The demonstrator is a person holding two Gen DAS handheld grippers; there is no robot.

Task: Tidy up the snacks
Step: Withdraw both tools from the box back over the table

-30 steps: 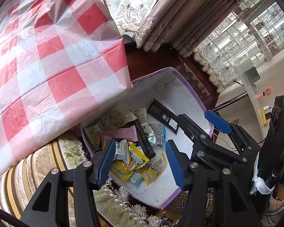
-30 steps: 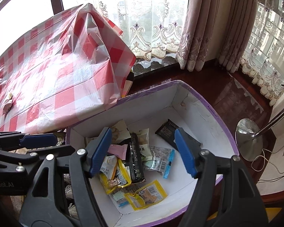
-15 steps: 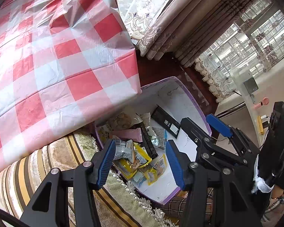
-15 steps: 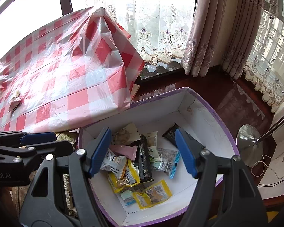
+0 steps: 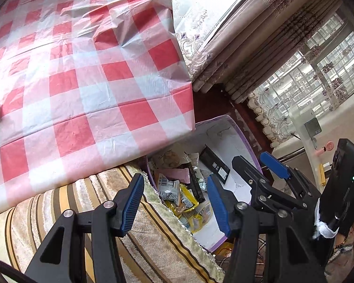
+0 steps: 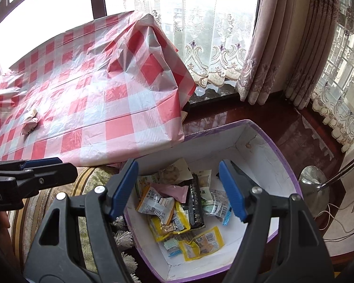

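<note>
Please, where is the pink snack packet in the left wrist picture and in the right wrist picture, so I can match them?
Left wrist: the pink packet lies in the box, just above the gap between the gripper's blue pads, right of centre.
Right wrist: the pink packet lies near the picture's centre, between the blue pads, on top of the pile.
Shared landmark: the purple-rimmed box under the checked tablecloth's corner.

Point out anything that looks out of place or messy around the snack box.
One wrapped snack lies alone on the checked tablecloth, apart from the rest. Inside the purple-rimmed box the packets lie in a jumbled heap, overlapping at all angles. Both claws are empty.
</note>
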